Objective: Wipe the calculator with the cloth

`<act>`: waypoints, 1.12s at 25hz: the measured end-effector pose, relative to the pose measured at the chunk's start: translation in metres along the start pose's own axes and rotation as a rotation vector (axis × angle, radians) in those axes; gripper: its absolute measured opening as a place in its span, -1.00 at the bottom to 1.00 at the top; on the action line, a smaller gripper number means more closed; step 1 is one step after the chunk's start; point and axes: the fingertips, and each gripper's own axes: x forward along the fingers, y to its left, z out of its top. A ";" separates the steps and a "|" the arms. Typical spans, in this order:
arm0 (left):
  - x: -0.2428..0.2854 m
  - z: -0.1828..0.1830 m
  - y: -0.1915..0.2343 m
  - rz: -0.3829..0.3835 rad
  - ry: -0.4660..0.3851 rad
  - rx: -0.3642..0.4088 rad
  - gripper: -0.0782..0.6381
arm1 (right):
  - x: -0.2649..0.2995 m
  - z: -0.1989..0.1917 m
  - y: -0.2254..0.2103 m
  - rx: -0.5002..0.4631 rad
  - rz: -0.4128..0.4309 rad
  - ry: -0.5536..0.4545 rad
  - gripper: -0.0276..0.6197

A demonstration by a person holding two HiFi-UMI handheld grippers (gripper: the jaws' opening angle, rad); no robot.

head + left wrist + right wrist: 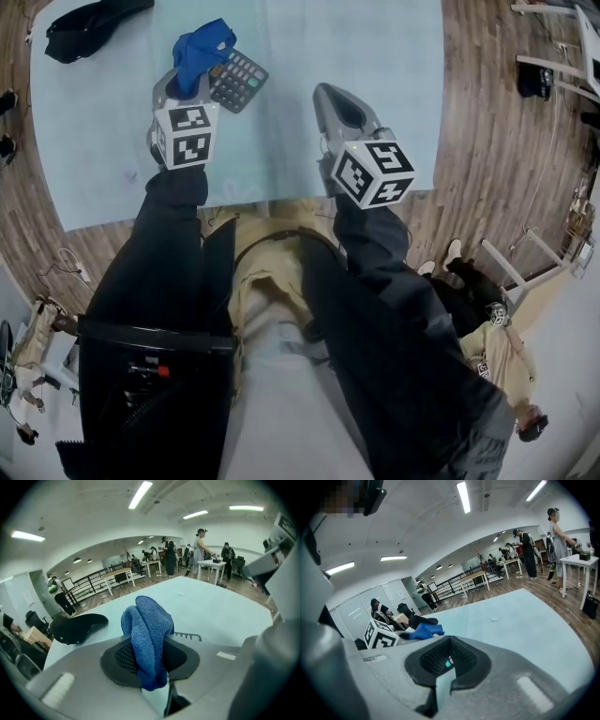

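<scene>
Nearest, the right gripper (pixel 325 94) hangs over the table (pixel 394 56), jaws together on nothing, probably held clear until something needs steadying. Left of it, the left gripper (pixel 180 89) pinches a bunched cloth (pixel 201 47), its wad poking forward as a wiping pad. The calculator (pixel 239 81) lies just beyond, at the cloth's right edge, seemingly touching it. Far left sits a black bag (pixel 89 23).

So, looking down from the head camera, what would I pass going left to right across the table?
Black object → cloth → calculator → right claw.
</scene>
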 end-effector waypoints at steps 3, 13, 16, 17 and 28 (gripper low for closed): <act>0.020 -0.029 -0.026 -0.045 0.085 0.074 -0.52 | -0.003 -0.008 -0.001 0.007 -0.005 0.015 -0.92; 0.023 -0.053 -0.073 -0.155 0.135 0.069 -0.52 | -0.004 -0.010 -0.009 0.021 -0.001 0.020 -0.92; 0.022 -0.053 -0.078 -0.179 0.136 0.070 -0.52 | -0.002 -0.011 -0.006 0.026 0.002 0.020 -0.92; 0.021 -0.054 -0.080 -0.189 0.137 0.069 -0.52 | -0.001 -0.012 -0.005 0.027 0.003 0.021 -0.92; 0.005 -0.065 -0.139 -0.394 0.172 0.050 -0.52 | 0.003 -0.008 0.006 0.023 0.003 0.017 -0.92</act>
